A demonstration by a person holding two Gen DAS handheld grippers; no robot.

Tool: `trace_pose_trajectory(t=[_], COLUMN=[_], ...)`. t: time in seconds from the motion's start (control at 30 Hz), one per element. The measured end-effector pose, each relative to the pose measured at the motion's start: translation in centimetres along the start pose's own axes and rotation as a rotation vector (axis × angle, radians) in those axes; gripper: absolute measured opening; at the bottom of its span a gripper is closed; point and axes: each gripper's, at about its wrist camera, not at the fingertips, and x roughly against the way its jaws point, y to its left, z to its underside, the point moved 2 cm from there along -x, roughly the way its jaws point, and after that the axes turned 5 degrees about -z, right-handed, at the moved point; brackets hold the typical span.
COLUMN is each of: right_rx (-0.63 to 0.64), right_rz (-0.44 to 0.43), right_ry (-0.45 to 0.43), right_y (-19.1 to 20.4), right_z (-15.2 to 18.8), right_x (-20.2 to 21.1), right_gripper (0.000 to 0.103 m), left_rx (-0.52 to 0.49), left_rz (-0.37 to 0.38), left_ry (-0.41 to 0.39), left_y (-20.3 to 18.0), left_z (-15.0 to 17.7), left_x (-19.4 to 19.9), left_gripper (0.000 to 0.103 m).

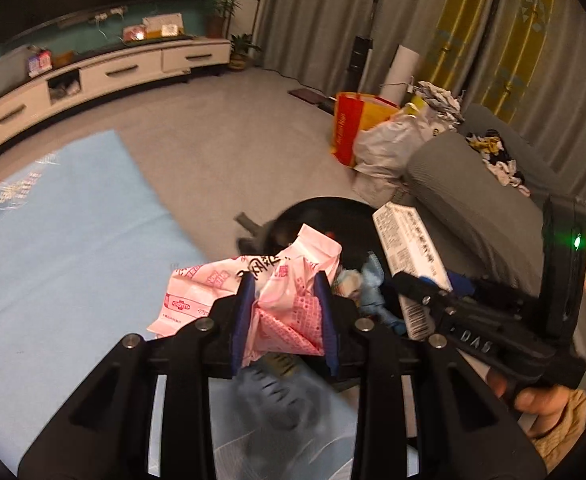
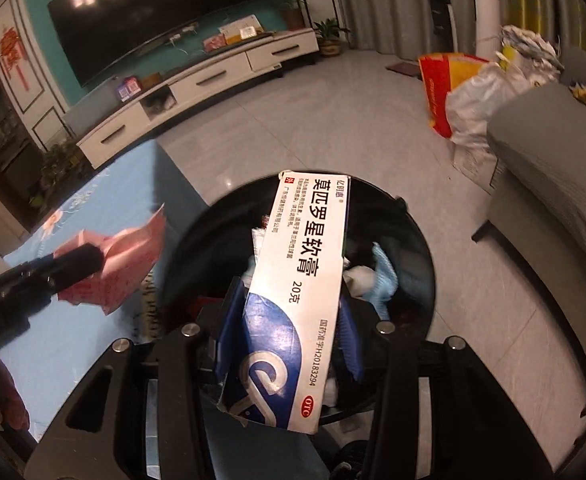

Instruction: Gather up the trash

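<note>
The left tool [image 1: 285, 280] has its blue pads narrowed onto a crumpled pink wrapper [image 1: 277, 280], pinching it at the middle so that printed folds stick out above and to the left of the fingers. In the left wrist view this wrapper hangs over the near edge of the black trash bin [image 1: 313, 216], just past the edge of the blue-covered table [image 1: 61, 240]. The right tool [image 2: 289, 316] is partly closed on a white and blue medicine box [image 2: 301, 280], its pads pressing the box's two long sides near the lower, blue end; the box points up and away over the bin's mouth. From the left wrist view the same box [image 1: 409, 256] appears as a slanted white strip of small print, with the right tool's black body crossing in front of it and a person's hand [image 1: 541, 404] cut off at the lower right corner. Inside the bin lie light blue and white scraps [image 2: 381, 276], but the interior is dark and their shapes are hard to tell. The box covers much of the bin's middle in the right wrist view, and the bin's near rim is hidden behind the tool's black frame. The left tool shows there only as a blurred dark bar in front of the pink wrapper [image 2: 125, 268]. A blurred grey-blue patch below the left tool's pads cannot be made out.
</note>
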Motion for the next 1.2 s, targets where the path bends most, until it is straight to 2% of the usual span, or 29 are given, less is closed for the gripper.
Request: trace_pose_trajectory(t=[0.2,0.3,0.33,0.37,0.47,0.53,0.6,0.63,0.67,0.73,0.93,1.0,1.13,1.2], right_rx=[-0.008,-0.015,-0.019,-0.029,-0.034,-0.029,-0.021,-0.012,-0.005,0.013,0.053,0.080,0.098,0.113], right_rz=[0.002,0.013,0.013,0.010,0.003,-0.001,-0.003,-0.004,-0.004,0.000,0.007,0.012,0.011,0.021], right_ry=[0.037,0.056,0.060,0.063,0.057,0.045,0.033,0.032,0.030,0.019,0.035,0.043,0.072,0.051], right_y=[-1.4,-2.2,-2.5,-2.7,-2.7,-2.4,-2.0,-1.6,-1.4,-1.0,0.7,1.6,2.8,3.5], right_z=[0.4,0.6,0.7,0.7,0.5,0.4,0.3,0.3,0.2,0.3,0.8,1.1,1.2,1.0], right_x=[-1.5,-2.2,-2.3,-2.3,-1.5,-0.6,0.7,1.7,2.3,4.2,10.4,12.1,15.4,17.3], right_gripper=[0.045,0.046,0.049,0.051,0.060,0.060,0.062,0.066,0.072,0.080,0.100,0.100,0.100,0.100], left_rx=[-0.006,-0.019,-0.019,-0.019,-0.014,-0.011,0.002,0.006,0.008,0.003,-0.009,0.002,0.027,0.040], left_rz=[0.025,0.023,0.025,0.025,0.017,0.015,0.004,0.002,-0.005,-0.053,-0.219,-0.270,-0.219,-0.228], left_ry=[0.051,0.066,0.070,0.070,0.068,0.060,0.049,0.044,0.038,0.020,0.013,0.004,-0.001,-0.004], left_y=[-2.2,-2.7,-2.7,-2.7,-2.9,-2.8,-2.6,-2.5,-2.5,-2.3,-2.5,-2.7,-3.3,-3.7], left_z=[-0.3,-0.3,-0.2,-0.3,-0.2,-0.3,-0.2,-0.2,-0.1,0.1,0.6,0.7,1.3,1.4], left_x=[-3.7,-5.1,-5.3,-5.4,-5.2,-4.7,-3.6,-3.0,-2.3,-0.2,5.6,8.0,12.2,14.1], left_gripper=[0.033,0.039,0.044,0.053,0.065,0.076,0.078,0.083,0.093,0.099,0.100,0.100,0.100,0.100])
